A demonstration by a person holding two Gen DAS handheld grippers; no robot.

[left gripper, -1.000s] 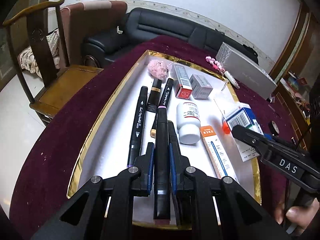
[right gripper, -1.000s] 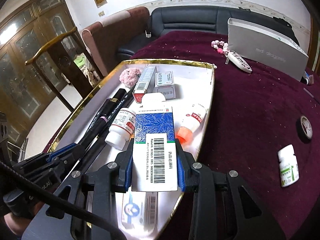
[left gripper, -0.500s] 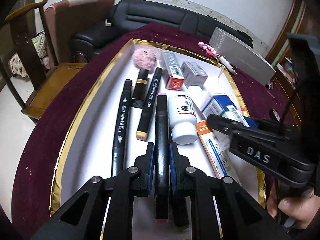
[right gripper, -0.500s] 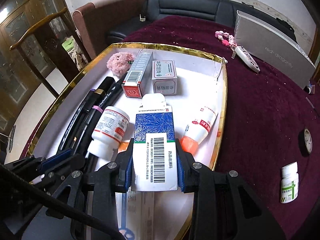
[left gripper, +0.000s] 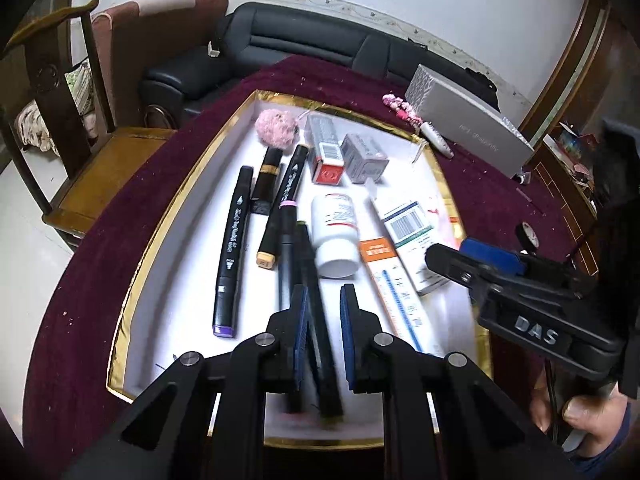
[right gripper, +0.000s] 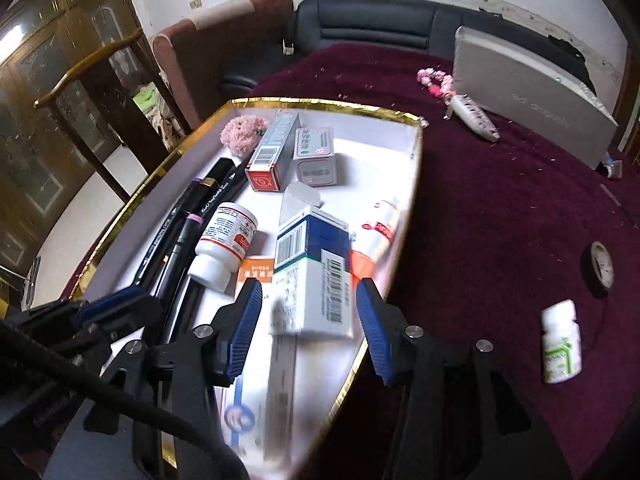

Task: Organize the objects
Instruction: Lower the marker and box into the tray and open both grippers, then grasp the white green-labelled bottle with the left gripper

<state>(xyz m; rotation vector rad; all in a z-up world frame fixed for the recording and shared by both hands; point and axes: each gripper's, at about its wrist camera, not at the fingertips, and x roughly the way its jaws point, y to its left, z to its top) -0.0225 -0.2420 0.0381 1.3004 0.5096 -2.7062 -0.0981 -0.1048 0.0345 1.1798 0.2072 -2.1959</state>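
Right gripper: jaws are opening. The blue-and-white box sits between the blue pads with a gap on each side, so neither pad presses on it.
Blue-and-white box: tilted and blurred. It rests inside the tray, across a long orange-and-white carton that runs back under the gripper.
Left gripper: jaws drawn in narrow and closed on a dark marker. The marker runs forward between the pads, blurred, with its greenish tip pointing away.
Left of the left gripper: a pink-banded marker lies just beside the held one. A long black marker lies further left on the tray floor.
Ahead of both grippers: a white pill bottle lies on its side between the markers and the box.
Right-ahead of the right gripper: an orange-capped tube lies by the tray's gold rim.
Far end of the tray: a red-ended carton, a grey carton and a pink pompom.
Right of the right gripper, off the tray: a small green-label bottle and a tape roll on the maroon cloth.
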